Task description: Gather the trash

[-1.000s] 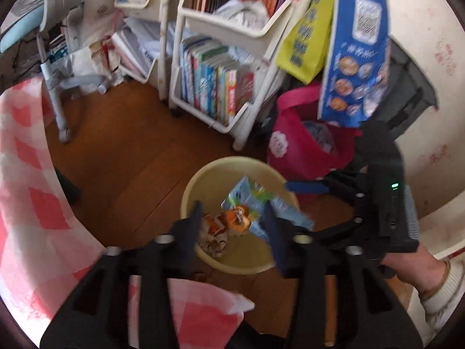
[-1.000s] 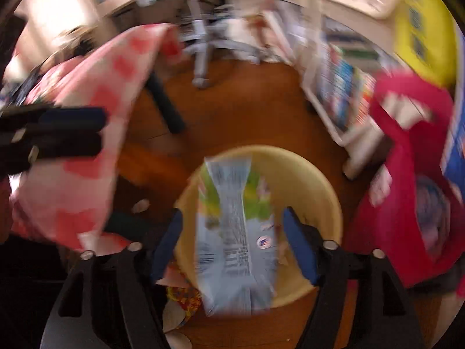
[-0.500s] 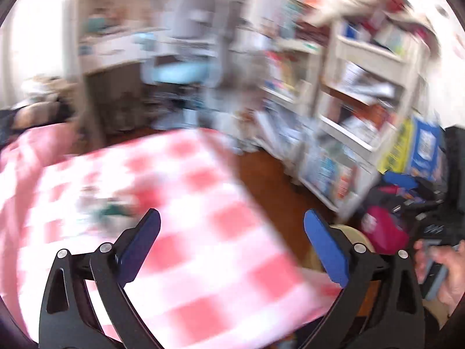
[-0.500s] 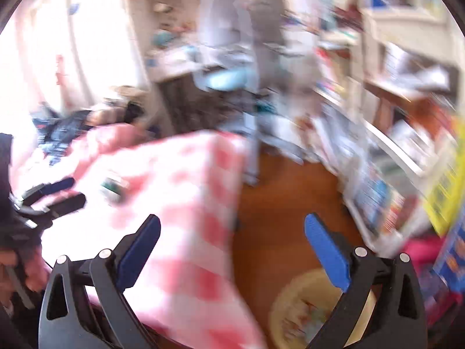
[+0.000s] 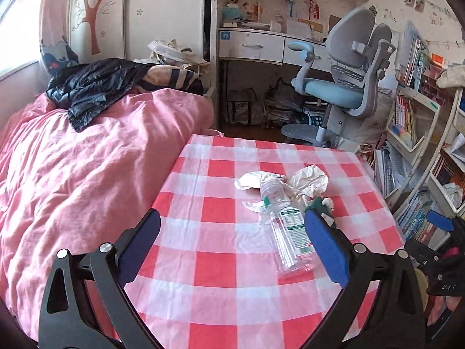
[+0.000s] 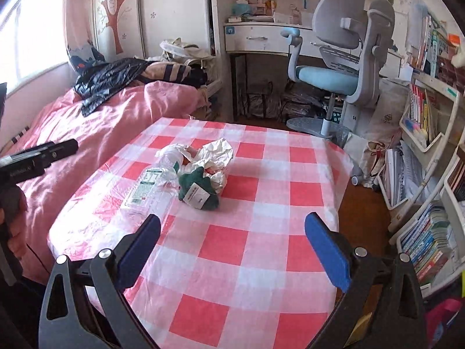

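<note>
A table under a red-and-white checked cloth (image 5: 221,264) carries the trash. A clear plastic bottle (image 5: 286,226) lies on its side, with crumpled white paper (image 5: 308,179) behind it and a dark green packet (image 5: 318,203) beside it. My left gripper (image 5: 231,224) hovers open over the near left part of the table, and the bottle lies just inside its right finger. The right wrist view shows the same bottle (image 6: 151,183), green packet (image 6: 197,192) and paper (image 6: 216,154). My right gripper (image 6: 232,226) is open and empty, nearer to me than the pile.
A bed with a pink duvet (image 5: 87,160) and a black plastic bag (image 5: 93,90) borders the table's left side. Beyond the table stand a grey-and-blue desk chair (image 5: 345,87) and a desk (image 5: 252,43). Bookshelves (image 6: 430,151) line the right, with wooden floor (image 6: 357,212) between them and the table.
Both grippers swung up and away from the yellow bin on the floor to face the table. Both jaws opened wide; the light blue packet between the right jaws is gone.
</note>
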Demonstrator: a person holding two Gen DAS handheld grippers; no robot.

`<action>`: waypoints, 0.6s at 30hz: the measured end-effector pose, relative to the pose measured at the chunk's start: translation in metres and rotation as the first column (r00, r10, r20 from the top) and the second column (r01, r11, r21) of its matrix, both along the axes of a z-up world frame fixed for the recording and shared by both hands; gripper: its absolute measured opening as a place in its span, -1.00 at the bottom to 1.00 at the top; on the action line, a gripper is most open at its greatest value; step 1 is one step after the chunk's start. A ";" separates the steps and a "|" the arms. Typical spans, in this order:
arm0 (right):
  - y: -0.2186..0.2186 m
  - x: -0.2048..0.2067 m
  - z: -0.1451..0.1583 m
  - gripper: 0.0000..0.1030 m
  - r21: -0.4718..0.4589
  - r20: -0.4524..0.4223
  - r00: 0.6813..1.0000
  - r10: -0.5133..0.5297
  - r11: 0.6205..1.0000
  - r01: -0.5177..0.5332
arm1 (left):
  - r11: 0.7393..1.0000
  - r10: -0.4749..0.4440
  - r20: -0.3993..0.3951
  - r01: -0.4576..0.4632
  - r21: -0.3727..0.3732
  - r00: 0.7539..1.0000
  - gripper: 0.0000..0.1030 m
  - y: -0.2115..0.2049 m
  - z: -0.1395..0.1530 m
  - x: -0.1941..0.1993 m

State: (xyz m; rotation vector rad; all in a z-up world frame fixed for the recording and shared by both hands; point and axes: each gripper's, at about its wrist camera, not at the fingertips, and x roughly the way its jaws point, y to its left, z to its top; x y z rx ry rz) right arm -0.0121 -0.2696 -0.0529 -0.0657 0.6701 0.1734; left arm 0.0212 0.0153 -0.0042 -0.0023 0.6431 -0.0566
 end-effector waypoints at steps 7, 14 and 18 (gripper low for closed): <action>0.011 0.009 -0.012 0.85 -0.052 -0.044 0.999 -0.012 0.999 0.010 | 0.997 -0.063 -0.038 0.064 0.042 0.997 0.85 0.000 -0.004 -0.001; 0.006 0.013 -0.016 0.85 -0.079 -0.065 0.997 -0.032 0.996 0.027 | 0.998 -0.060 -0.055 0.062 0.025 0.997 0.85 0.000 -0.007 0.005; 0.005 0.013 -0.017 0.85 -0.081 -0.069 0.997 -0.034 0.996 0.029 | 0.998 -0.059 -0.064 0.061 0.030 0.996 0.85 0.000 -0.010 0.007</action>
